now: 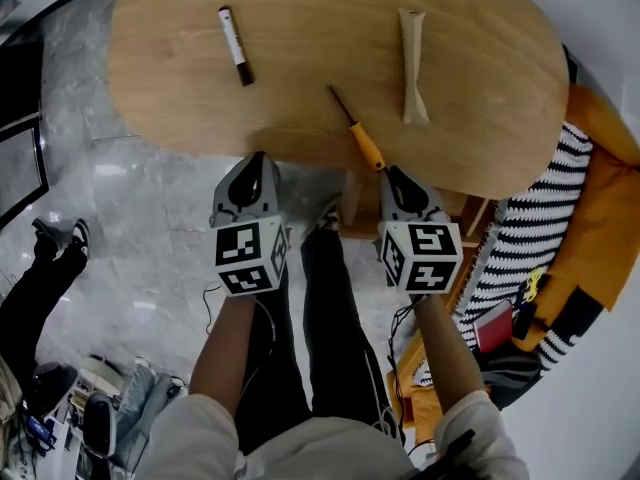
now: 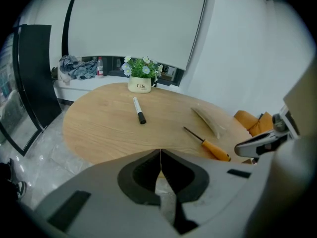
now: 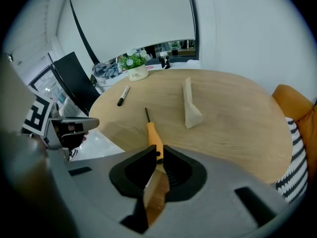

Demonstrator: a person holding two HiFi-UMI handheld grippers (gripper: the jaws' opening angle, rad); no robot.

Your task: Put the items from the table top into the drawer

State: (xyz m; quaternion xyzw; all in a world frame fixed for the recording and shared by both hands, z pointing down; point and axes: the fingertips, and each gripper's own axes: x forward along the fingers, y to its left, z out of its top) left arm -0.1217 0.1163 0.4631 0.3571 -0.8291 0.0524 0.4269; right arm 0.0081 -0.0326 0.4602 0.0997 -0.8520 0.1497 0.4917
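**Table-top items and gripper state**

The screwdriver [image 1: 360, 138], with a dark shaft and an orange handle, lies on the oval wooden table [image 1: 320, 58] at its near edge. The handle end points toward the person.

The right gripper [image 3: 157, 155] is lined up with that handle end. Its jaws stand slightly spread, leaving a narrow gap. The handle tip shows just at the jaw tips. No view shows whether they touch.

A beige packet [image 1: 412, 63] lies farther in on the table, to the right of the screwdriver and apart from it. A black-capped marker [image 1: 236, 46] lies on the left part of the top, well apart from both.

A white pot of flowers [image 2: 139, 85] stands at the far edge of the table.

The left gripper [image 2: 160, 155] is held off the near table edge, over the grey stone floor [image 1: 150, 218]. Its jaws are pressed together with nothing between them.

A black-and-white striped fabric [image 1: 545, 208] lies against orange upholstery to the right of the table.
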